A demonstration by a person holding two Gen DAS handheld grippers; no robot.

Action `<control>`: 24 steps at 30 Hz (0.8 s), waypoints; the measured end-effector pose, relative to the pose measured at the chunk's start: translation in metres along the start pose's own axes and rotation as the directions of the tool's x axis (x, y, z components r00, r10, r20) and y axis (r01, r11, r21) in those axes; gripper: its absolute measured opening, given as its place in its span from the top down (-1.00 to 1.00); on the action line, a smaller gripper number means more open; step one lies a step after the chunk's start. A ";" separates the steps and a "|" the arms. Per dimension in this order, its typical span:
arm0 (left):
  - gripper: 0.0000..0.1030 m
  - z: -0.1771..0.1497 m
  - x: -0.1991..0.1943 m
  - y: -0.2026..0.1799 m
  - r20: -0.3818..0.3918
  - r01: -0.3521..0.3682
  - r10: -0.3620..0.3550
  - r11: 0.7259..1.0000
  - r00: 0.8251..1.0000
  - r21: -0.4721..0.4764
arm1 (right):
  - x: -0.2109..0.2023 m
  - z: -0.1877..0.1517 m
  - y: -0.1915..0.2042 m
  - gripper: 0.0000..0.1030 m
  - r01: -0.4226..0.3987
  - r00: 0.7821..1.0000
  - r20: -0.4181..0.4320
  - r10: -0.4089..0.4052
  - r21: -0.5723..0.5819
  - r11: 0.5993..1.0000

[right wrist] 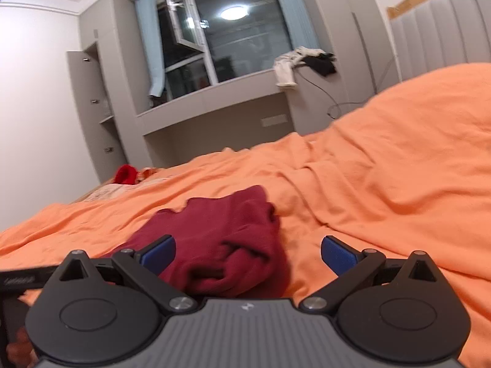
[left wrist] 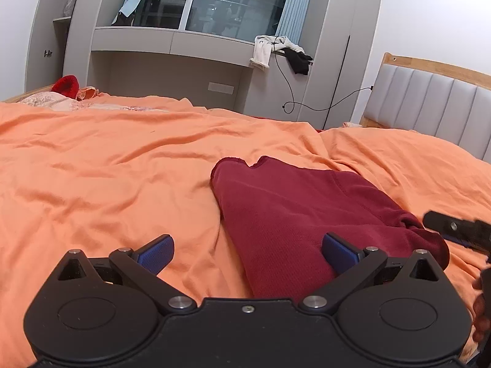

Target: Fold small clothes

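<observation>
Bedroom, night outside the window [left wrist: 214, 0]; grey built-in cabinets along the far wall, with pale and black clothes [left wrist: 279, 49] heaped on the sill ledge. A bed carries a rumpled orange cover [left wrist: 107, 159]; a grey padded headboard [left wrist: 429, 107] stands at the right. A dark red garment [left wrist: 291, 214] lies on the cover, partly folded, its near right end bunched. A bright red item [left wrist: 66, 84] sits at the bed's far left end. Left gripper [left wrist: 248, 253]: jaws spread wide, empty, held low over the garment's near left edge, right pad above the cloth. Right gripper [right wrist: 248, 254]: jaws spread wide, empty, just before the bunched end.
</observation>
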State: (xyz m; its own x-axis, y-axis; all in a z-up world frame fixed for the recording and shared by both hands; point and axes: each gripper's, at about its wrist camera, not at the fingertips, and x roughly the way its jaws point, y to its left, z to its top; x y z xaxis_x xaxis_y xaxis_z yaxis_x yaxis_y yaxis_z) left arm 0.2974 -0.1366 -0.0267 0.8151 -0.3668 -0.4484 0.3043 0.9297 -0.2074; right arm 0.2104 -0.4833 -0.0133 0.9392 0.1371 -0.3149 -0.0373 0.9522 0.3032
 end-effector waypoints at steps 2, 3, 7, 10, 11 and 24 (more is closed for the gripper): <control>-0.99 0.000 -0.001 0.000 0.006 0.000 0.000 1.000 1.000 0.004 | 0.012 0.005 -0.008 -1.00 0.004 1.000 -0.012 -0.003 0.017 1.000; -0.99 0.000 -0.001 0.000 0.009 0.003 -0.003 1.000 1.000 0.004 | 0.019 0.008 -0.011 -1.00 -0.008 1.000 -0.023 0.008 0.024 1.000; -0.99 0.008 -0.009 0.007 0.051 0.058 -0.057 0.998 0.997 -0.017 | 0.056 0.023 -0.018 -1.00 -0.073 0.995 -0.073 0.072 -0.007 0.997; -0.99 0.022 -0.012 0.017 0.093 0.106 -0.101 0.993 0.991 -0.055 | 0.085 0.023 -0.022 -1.00 -0.074 0.989 -0.133 0.071 -0.017 0.997; -0.99 0.028 -0.007 0.020 0.084 0.118 -0.113 0.991 0.990 -0.062 | 0.094 0.021 -0.024 -1.00 -0.067 0.985 -0.162 0.064 -0.017 0.998; -0.99 0.039 0.090 0.066 -0.174 0.244 -0.292 0.936 0.940 -0.252 | 0.121 0.009 -0.043 -0.79 -0.172 0.952 -0.222 0.209 0.177 0.969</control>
State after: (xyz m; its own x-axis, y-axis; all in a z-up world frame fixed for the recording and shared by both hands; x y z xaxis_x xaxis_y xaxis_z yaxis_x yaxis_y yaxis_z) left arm 0.4101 -0.1073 -0.0470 0.5916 -0.6222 -0.5127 0.3598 0.7729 -0.5227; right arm 0.3290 -0.5102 -0.0565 0.8107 0.3906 -0.4362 -0.1370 0.8508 0.5073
